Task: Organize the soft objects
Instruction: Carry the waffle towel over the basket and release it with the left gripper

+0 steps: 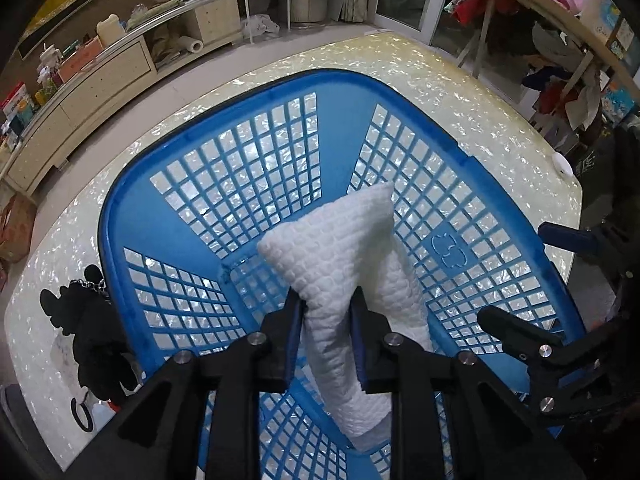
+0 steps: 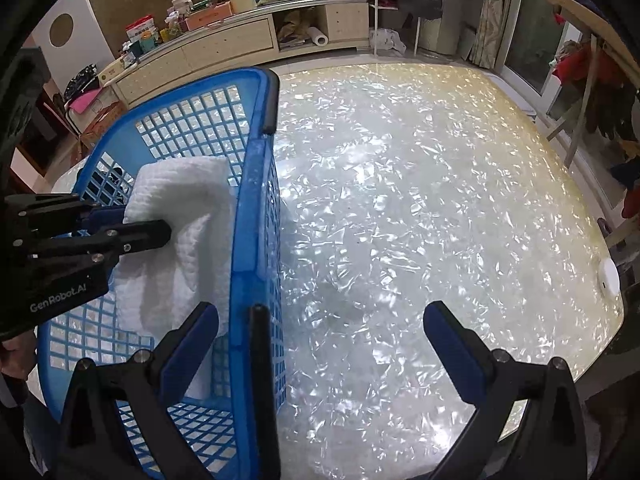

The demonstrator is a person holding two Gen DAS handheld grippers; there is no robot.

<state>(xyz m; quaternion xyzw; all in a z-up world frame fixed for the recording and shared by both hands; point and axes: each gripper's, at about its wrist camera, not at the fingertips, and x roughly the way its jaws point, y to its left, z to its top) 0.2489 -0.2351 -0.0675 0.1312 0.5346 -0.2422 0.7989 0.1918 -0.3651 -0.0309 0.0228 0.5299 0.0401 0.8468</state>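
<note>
Left gripper [image 1: 326,316] is clamped on a white textured towel [image 1: 344,264], holding it inside the blue basket [image 1: 180,128]. Right gripper [image 2: 320,332], spread wide and holding nothing, straddles the basket's near wall.

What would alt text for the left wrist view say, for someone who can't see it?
The left tongs pinch a white textured towel and hold it inside a blue lattice basket on a shimmering pearly table. The open right tongs are at the basket's right edge; a black soft item lies left of the basket.
</note>
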